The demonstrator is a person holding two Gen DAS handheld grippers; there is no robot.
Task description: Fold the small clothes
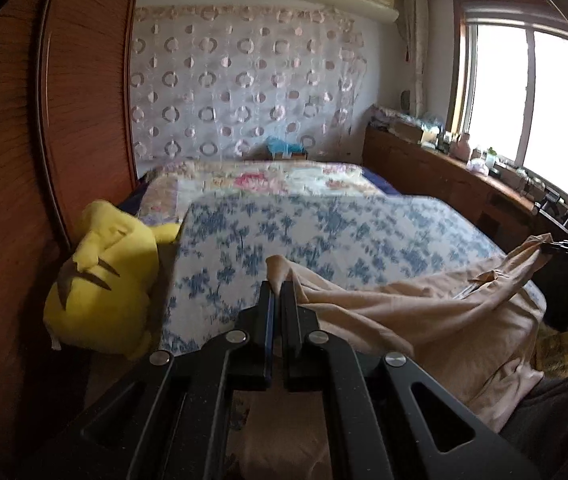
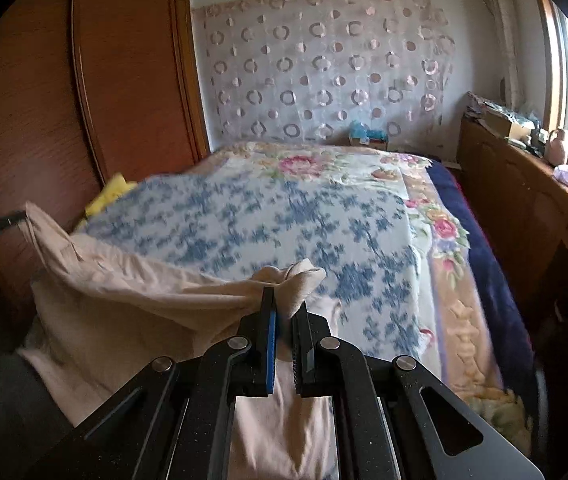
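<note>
A beige garment hangs stretched between both grippers above the near end of the bed. My left gripper is shut on one corner of it. The other corner, at the right of the left wrist view, is pinched by my right gripper. In the right wrist view the right gripper is shut on a bunched corner of the beige garment, and the left gripper grips the far corner at the left edge. The cloth sags down toward the person's lap.
The bed carries a blue-flowered sheet over a rose-patterned cover. A yellow plush toy lies at the bed's left edge against the wooden wardrobe. A cluttered wooden cabinet runs under the window at the right.
</note>
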